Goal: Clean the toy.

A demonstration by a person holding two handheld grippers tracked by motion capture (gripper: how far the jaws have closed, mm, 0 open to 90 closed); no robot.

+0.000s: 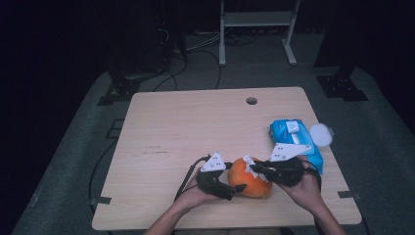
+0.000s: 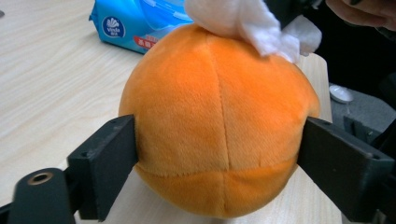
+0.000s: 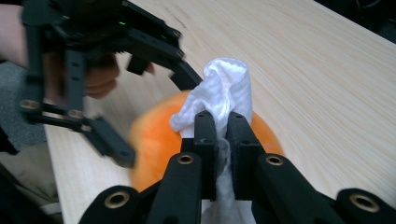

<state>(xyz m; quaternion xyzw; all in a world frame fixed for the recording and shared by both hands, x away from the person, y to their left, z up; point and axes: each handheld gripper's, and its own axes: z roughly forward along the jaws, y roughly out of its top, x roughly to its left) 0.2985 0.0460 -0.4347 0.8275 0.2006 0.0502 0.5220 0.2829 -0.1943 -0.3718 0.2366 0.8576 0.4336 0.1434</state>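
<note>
Orange plush covered the ball (image 1: 251, 178), which sat on the table (image 1: 195, 122) near its front edge, between the two grippers. In the high view the left gripper (image 1: 238, 188) lay just left of the ball, carried by the left hand (image 1: 198, 196), with its grey plate on top. In the left gripper view its two black jaws stood on either side of the ball at mid-height. The left one sat at the plush surface, and the right one met the ball's edge. The plush showed no dent at either jaw, so whether the pads pressed or only touched could not be told. The spread was wide, about the width of the ball.

A white wipe (image 2: 243, 21) rested on top of the ball, toward its right side in the high view. The right gripper (image 3: 223, 119) had its jaws closed tight on the wipe. In the right gripper view the cloth bunched up above the fingertips and also trailed down between the jaws. The right hand (image 1: 306, 188) held this gripper just right of the ball.

Further right and farther back, a blue pack (image 1: 293, 139) of wipes lay on the table near its right edge, with its white lid (image 1: 321, 134) flipped open beside it.
</note>
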